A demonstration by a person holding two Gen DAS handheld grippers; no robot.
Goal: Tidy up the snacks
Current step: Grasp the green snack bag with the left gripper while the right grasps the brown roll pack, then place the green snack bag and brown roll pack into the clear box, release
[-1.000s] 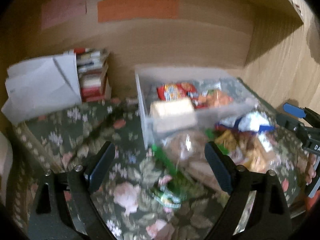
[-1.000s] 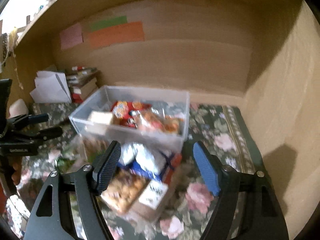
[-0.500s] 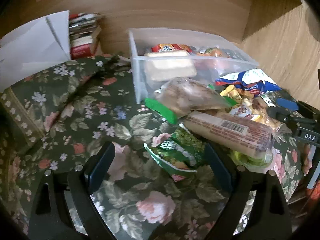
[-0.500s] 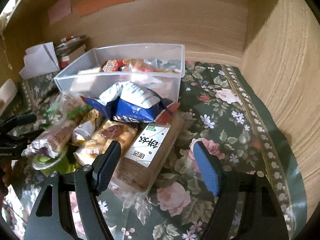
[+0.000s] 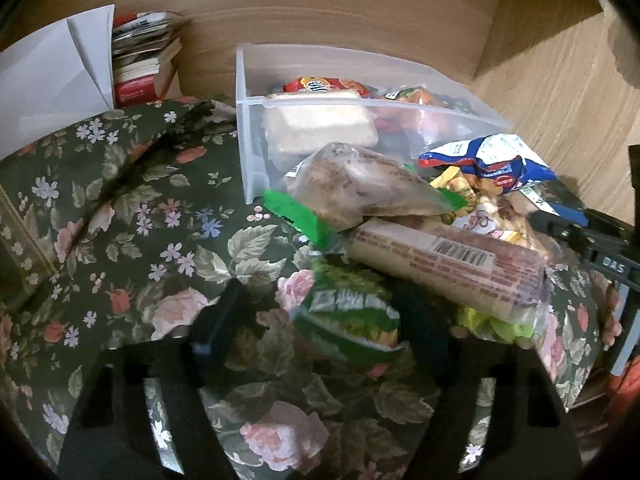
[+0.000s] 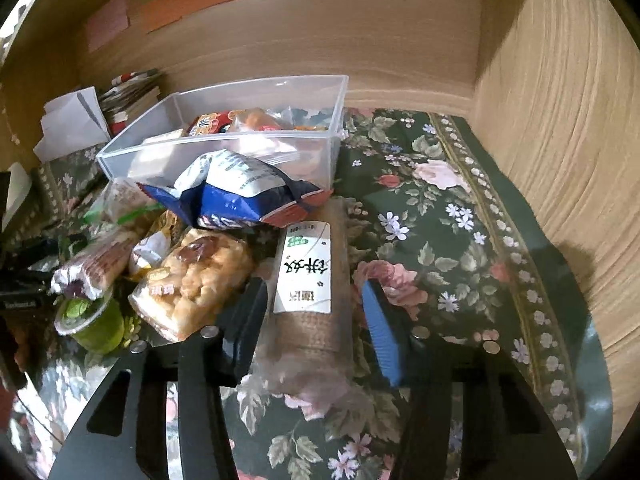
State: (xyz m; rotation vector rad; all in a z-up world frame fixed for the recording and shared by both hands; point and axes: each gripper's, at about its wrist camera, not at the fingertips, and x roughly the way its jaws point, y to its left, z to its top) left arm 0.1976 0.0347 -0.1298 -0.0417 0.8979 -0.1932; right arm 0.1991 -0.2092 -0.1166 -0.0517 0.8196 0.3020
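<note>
A clear plastic bin (image 5: 256,148) (image 6: 132,148) holds several snack packs. A pile of snacks lies in front of it on the floral cloth. My left gripper (image 5: 320,320) is open, its fingers either side of a green snack bag (image 5: 348,320). Behind that bag lie a long brick-print cracker pack (image 5: 448,264) and a clear bag with a green strip (image 5: 360,192). My right gripper (image 6: 316,312) is open, its fingers either side of a brown cracker roll with a white label (image 6: 312,280). A blue and white bag (image 6: 236,192) and a rice-cracker pack (image 6: 196,280) lie beside it.
A green jelly cup (image 6: 92,320) stands at the pile's left. Books (image 5: 140,64) and white paper (image 5: 52,84) sit at the back left. Wooden walls close the back and right. The floral cloth (image 6: 460,240) is bare to the right of the pile.
Both grippers have come down and forward to the pile. The left now straddles the green bag, the right straddles the brown cracker roll. Both have narrowed.
</note>
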